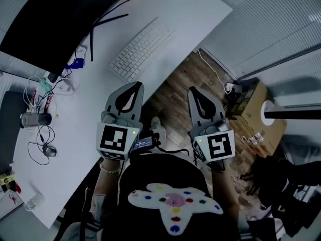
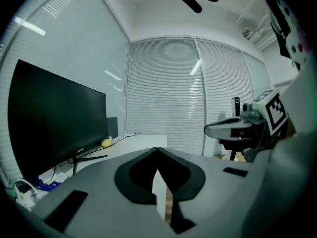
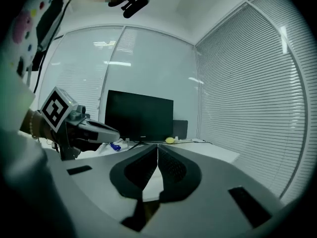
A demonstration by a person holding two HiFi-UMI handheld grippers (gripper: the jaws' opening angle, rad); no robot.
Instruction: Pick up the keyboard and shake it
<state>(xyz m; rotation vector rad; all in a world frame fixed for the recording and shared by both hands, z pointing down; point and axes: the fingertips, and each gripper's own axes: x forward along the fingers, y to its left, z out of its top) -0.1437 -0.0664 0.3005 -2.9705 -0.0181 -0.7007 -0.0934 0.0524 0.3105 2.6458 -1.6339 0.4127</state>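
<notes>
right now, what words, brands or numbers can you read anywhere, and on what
Nothing here can be read as text.
On the monitor: a small logo on its lower edge, too small to read.
On the cardboard box: dark print, blurred.
On the keyboard: key legends too small to read.

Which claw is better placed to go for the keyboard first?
Left. The left claw, shut and empty, is over the edge of the desk, just short of the keyboard; the right claw, also shut, is out over the wooden floor.
</notes>
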